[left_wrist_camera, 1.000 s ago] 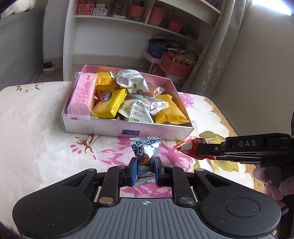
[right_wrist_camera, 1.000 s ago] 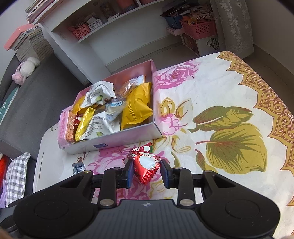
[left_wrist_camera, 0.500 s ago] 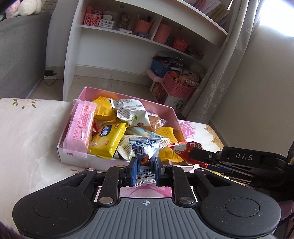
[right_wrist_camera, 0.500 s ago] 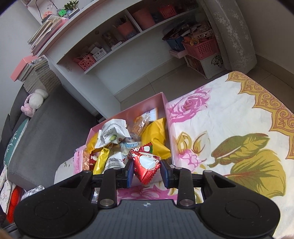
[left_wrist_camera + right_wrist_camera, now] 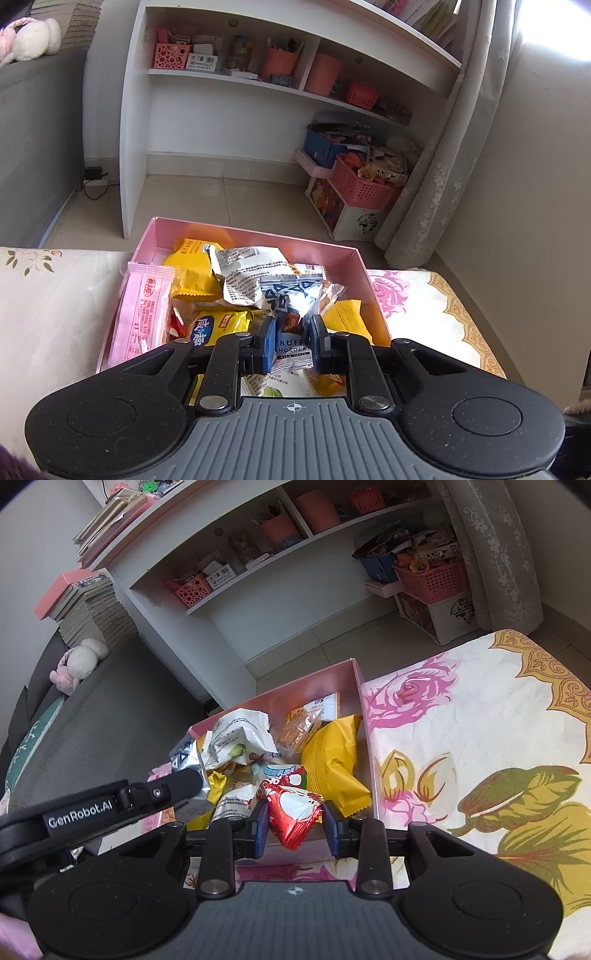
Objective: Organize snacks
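My left gripper [image 5: 292, 341] pinches a silver-blue truffle chocolate packet [image 5: 291, 314], mid-frame, above the pink box [image 5: 364, 280]. My right gripper [image 5: 294, 825] clamps a red snack packet [image 5: 291, 810] over the box's near edge.

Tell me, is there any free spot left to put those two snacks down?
The pink box is crowded with packets. A little bare floor shows in its far corner behind the yellow packet. The flowered cloth right of the box lies bare.
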Demonstrator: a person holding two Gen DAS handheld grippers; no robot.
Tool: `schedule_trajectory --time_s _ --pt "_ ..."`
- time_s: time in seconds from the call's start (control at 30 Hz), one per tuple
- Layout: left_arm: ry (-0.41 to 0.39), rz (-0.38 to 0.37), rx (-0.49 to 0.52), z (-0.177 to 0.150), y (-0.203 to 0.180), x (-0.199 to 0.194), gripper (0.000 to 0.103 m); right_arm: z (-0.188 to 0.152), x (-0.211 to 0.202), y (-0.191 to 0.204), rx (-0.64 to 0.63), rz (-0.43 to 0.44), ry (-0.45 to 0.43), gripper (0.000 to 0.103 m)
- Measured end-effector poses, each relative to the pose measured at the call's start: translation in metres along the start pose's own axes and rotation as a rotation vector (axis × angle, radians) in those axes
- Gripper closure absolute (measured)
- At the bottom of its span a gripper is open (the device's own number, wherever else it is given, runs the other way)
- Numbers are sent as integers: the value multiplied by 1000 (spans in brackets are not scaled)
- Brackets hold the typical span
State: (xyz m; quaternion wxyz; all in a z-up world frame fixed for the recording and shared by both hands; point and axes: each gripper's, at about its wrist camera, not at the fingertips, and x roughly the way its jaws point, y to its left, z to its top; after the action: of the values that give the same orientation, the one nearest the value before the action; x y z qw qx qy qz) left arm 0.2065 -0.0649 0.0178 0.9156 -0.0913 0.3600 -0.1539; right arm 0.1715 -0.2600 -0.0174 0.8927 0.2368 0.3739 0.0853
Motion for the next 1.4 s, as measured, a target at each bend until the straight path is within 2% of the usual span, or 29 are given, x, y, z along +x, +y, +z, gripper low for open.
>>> schedule_trajectory --time_s 0.17,0.3,0.37,0.5,0.7,0.83,0.97,1.17,1.4 --pt "15 29 19 0 -4 14 86 -1 1 -3 -15 -34 -3 69" --pt "7 35 -3 0 -4 16 86 0 -1 -4 -7 -35 -11 64" --pt "5 39 2 0 -5 16 83 1 -3 -5 2 -33 -19 56" --pt "-3 53 31 0 -8 9 82 3 -8 -5 5 -24 -27 47" --pt "13 51 32 -9 -6 -9 64 3 -19 -1 -28 -30 -28 33" --pt "9 63 26 -22 -3 -27 36 0 -32 1 -50 -32 -31 26" --pt "9 90 11 -34 -1 -45 22 -7 -45 5 -81 -46 -31 18" --pt "25 145 14 -55 1 -75 13 -19 -65 14 -133 -74 -10 13" --pt "58 179 -22 -74 6 -111 10 -32 -87 30 -179 -137 5 9"
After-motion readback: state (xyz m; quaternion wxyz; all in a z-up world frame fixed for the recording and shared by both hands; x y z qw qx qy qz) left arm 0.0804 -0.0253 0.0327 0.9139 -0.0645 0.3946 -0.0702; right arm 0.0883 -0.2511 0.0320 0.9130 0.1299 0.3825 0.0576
